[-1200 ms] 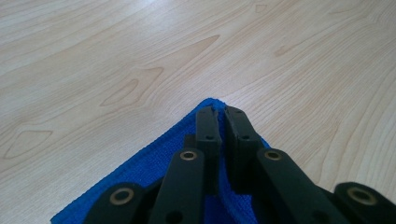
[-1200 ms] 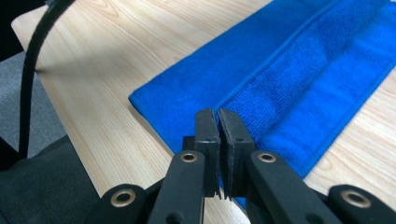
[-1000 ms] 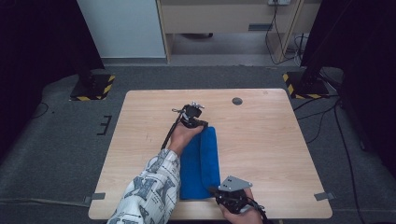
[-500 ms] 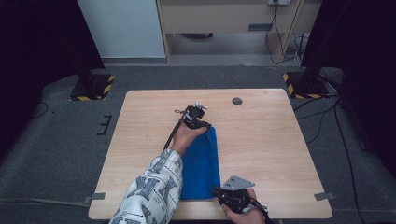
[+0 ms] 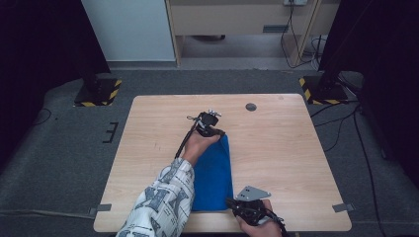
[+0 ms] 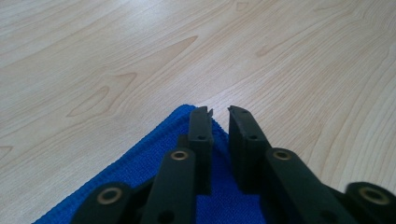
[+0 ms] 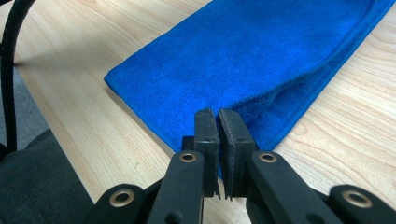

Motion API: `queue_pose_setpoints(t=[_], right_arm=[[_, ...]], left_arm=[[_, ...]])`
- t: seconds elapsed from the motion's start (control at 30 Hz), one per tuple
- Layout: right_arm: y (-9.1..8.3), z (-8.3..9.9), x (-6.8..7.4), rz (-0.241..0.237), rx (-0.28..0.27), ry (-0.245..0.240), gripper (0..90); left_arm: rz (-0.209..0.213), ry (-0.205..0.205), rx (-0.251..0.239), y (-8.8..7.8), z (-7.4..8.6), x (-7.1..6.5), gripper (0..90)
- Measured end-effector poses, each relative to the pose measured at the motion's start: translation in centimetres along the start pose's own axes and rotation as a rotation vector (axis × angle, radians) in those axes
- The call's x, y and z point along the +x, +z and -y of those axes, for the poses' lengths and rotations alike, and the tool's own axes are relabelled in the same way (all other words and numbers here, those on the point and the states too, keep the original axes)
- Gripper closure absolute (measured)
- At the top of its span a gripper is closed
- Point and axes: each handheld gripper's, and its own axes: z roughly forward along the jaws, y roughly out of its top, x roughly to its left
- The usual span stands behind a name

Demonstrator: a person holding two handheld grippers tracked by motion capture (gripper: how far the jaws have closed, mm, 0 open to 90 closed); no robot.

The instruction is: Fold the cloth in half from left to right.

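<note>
Blue cloth (image 5: pixel 213 177) lies folded into a long strip at the lower middle of the high view, running from near the front edge of the tabletop (image 5: pixel 286 148) up toward its centre. A small dark round disc (image 5: pixel 251 106) sits on the bare wood toward the upper right of the cloth, well apart from it. A patterned sleeve (image 5: pixel 160 202) crosses the cloth's left side and hides part of it.

At the cloth's far corner the left claw (image 6: pixel 219 110) stands with a narrow gap between its jaws; they have just opened a little from nearly closed, and the corner lies under the tips, not pinched. At the near corner the right claw (image 7: pixel 217 112) is almost closed, only a thin slit showing; whether cloth is caught in it I cannot tell.

From the right claw's own camera the doubled edge of the cloth (image 7: pixel 261 56) and its terry weave are plain; from above, both hands show at opposite ends.
</note>
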Motion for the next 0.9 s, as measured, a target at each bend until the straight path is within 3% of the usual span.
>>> queue_pose_setpoints(t=[0.1, 0.3, 0.5, 0.63, 0.9], right_arm=[[-0.1, 0.2, -0.2, -0.011, 0.008, 0.005, 76.2], [-1.0, 0.1, -0.8, 0.035, -0.003, 0.023, 53.2], [-0.9, -0.4, -1.6, 0.066, -0.004, 0.014, 34.9], [-0.5, -1.5, -2.4, 0.073, -0.009, 0.0, 27.7], [1.7, -5.4, -5.5, 0.058, -0.002, 0.0, 20.7]], left_arm=[[0.004, 0.011, -0.025, -0.5, 0.0, -0.1, 69.7], [0.001, 0.044, -0.092, -2.3, 0.4, -0.5, 53.5], [0.005, 0.085, -0.113, -4.3, 1.4, -0.4, 37.4], [0.006, 0.093, -0.115, -5.5, 2.2, 0.1, 27.6], [0.012, 0.074, -0.09, -6.2, 3.1, 2.5, 16.0]])
